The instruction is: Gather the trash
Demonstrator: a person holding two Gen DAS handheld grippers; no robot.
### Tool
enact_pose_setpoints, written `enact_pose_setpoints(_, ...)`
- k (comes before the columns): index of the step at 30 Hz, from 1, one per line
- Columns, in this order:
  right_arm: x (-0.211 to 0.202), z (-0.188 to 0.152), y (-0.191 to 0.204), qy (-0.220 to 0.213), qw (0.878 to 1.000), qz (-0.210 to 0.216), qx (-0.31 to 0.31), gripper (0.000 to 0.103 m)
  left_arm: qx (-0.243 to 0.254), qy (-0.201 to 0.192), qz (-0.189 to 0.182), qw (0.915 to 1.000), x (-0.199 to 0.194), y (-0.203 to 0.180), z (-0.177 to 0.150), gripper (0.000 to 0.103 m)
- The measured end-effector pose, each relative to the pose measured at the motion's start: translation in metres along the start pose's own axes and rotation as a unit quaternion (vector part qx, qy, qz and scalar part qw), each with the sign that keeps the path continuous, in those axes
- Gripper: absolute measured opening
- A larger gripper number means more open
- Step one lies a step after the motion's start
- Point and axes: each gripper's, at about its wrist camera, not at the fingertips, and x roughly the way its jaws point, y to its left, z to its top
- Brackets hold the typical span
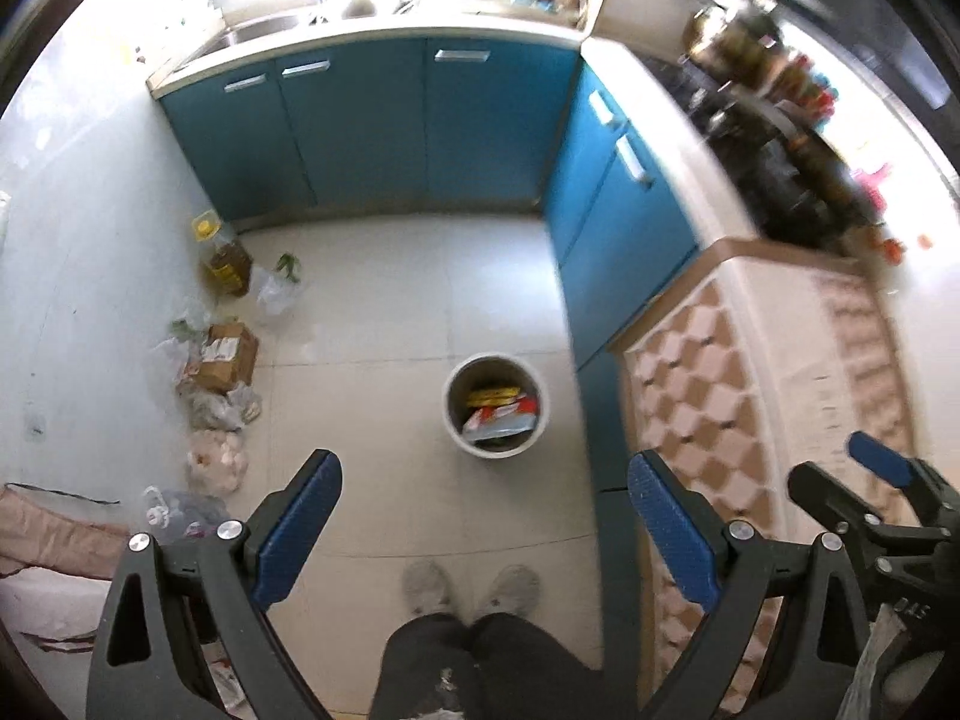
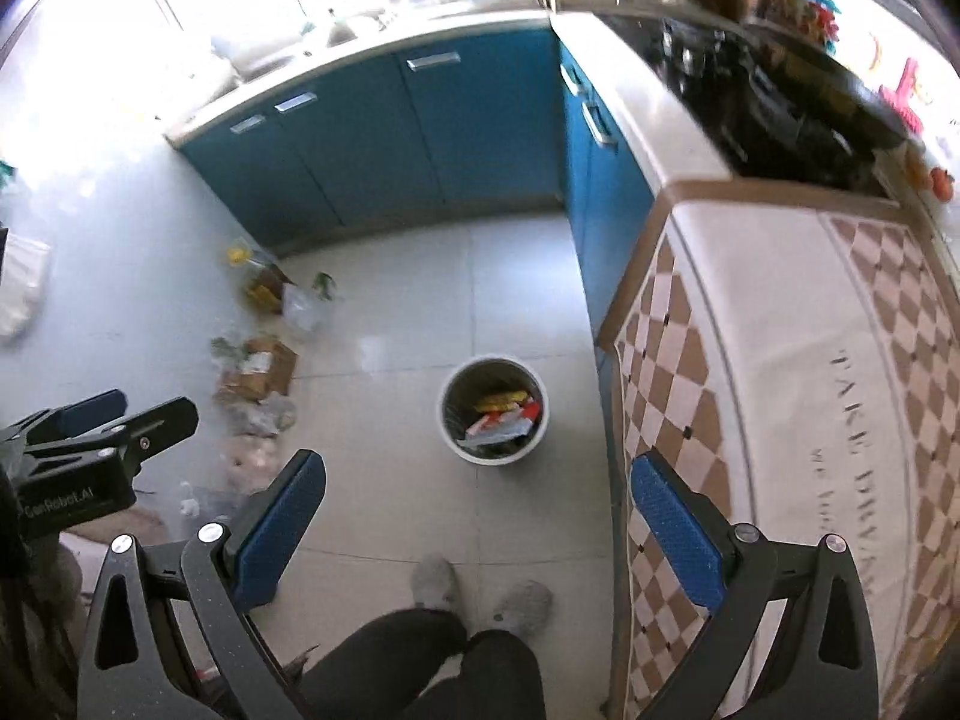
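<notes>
Both claws hang spread and empty above the floor, the left claw [image 1: 480,528] nearer the loose trash pile [image 1: 219,372] lying left of the trash bin [image 1: 495,405], while the right claw [image 2: 474,528] sits on the bin's worktop side.

Blue cabinets [image 1: 414,120], a white bin [image 1: 495,405], and a brown-and-cream checkered cloth [image 2: 780,360].

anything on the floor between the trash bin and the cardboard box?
No. In the left wrist view only bare tile separates the trash bin from the cardboard box; the bags sit around the box, against the wall.
</notes>
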Motion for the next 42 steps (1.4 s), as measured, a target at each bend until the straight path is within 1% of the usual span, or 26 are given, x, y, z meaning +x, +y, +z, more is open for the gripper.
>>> enact_pose_setpoints(5,-0.064,-0.001,0.008,-0.020,0.999,0.028,0.006,0.103,0.013,-0.019,-0.045,0.9987,-0.056,0.001,0.004,0.097)
enact_pose_setpoints(6,-0.080,0.000,0.010,-0.023,0.999,0.035,0.007,0.103,0.015,-0.024,-0.053,0.9982,-0.066,0.001,0.004,0.097)
enact_pose_setpoints(9,-0.111,-0.001,0.019,-0.035,0.998,0.055,0.012,0.103,0.013,-0.038,-0.069,0.9968,-0.090,0.004,0.003,0.097)
enact_pose_setpoints(14,-0.151,-0.002,0.034,-0.052,0.995,0.081,0.006,0.103,0.008,-0.059,-0.089,0.9943,-0.123,0.006,-0.001,0.097)
enact_pose_setpoints(18,-0.172,-0.003,0.045,-0.057,0.994,0.092,-0.008,0.103,0.004,-0.063,-0.101,0.9929,-0.140,0.009,-0.006,0.098)
enact_pose_setpoints(25,-0.180,-0.006,0.052,-0.044,0.993,0.108,-0.021,0.103,-0.003,-0.062,-0.113,0.9916,-0.154,0.010,-0.014,0.098)
enact_pose_setpoints(30,-0.182,-0.008,0.057,-0.038,0.992,0.113,-0.028,0.103,-0.006,-0.071,-0.113,0.9911,-0.159,0.009,-0.016,0.098)
enact_pose_setpoints(31,-0.182,-0.007,0.058,-0.037,0.992,0.113,-0.030,0.103,-0.008,-0.072,-0.114,0.9909,-0.159,0.009,-0.017,0.098)
enact_pose_setpoints(32,-0.181,-0.007,0.058,-0.036,0.992,0.113,-0.032,0.103,-0.009,-0.071,-0.116,0.9906,-0.158,0.009,-0.017,0.103)
enact_pose_setpoints(36,-0.178,-0.003,0.057,-0.032,0.992,0.116,-0.030,0.103,-0.015,-0.070,-0.115,0.9908,-0.154,0.012,-0.017,0.103)
enact_pose_setpoints(42,-0.168,-0.004,0.051,-0.018,0.993,0.117,-0.024,0.103,-0.021,-0.057,-0.120,0.9909,-0.147,0.010,-0.019,0.103)
